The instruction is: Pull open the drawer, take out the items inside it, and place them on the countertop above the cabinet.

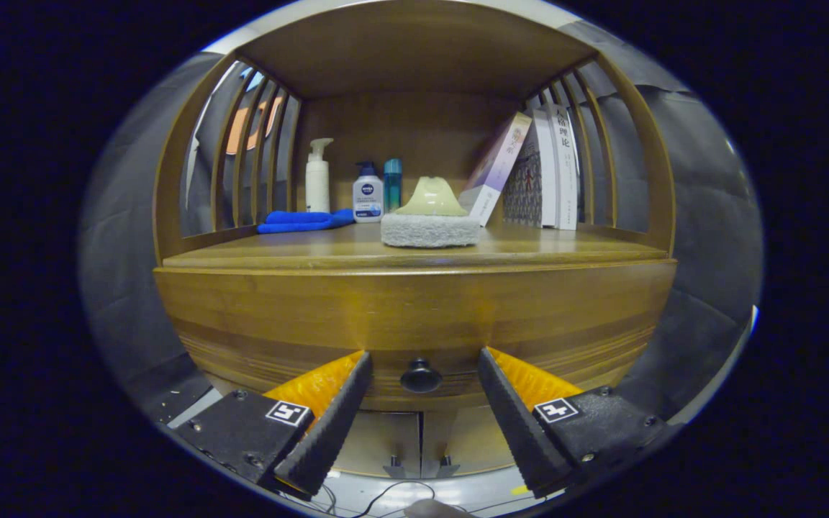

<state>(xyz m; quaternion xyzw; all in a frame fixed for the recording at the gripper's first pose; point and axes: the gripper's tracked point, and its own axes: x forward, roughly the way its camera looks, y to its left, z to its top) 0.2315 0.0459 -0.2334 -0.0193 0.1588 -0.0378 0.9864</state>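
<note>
My fingers (422,378) spread apart, gripping nothing; drawer (414,338) shut, its dark knob (421,376) between fingertips, untouched. I log on surface (299,253) above, left to right: blue cloth (304,220), white pump bottle (318,176), labelled pump bottle (368,193), teal bottle (392,184), sponge scrubber (430,216) nearest, leaning books (537,169) far right.

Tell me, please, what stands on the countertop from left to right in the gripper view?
Blue cloth → white pump bottle → dark-capped bottle → teal bottle → scrubbing pad → books. Below, the open gripper frames the drawer knob.
</note>
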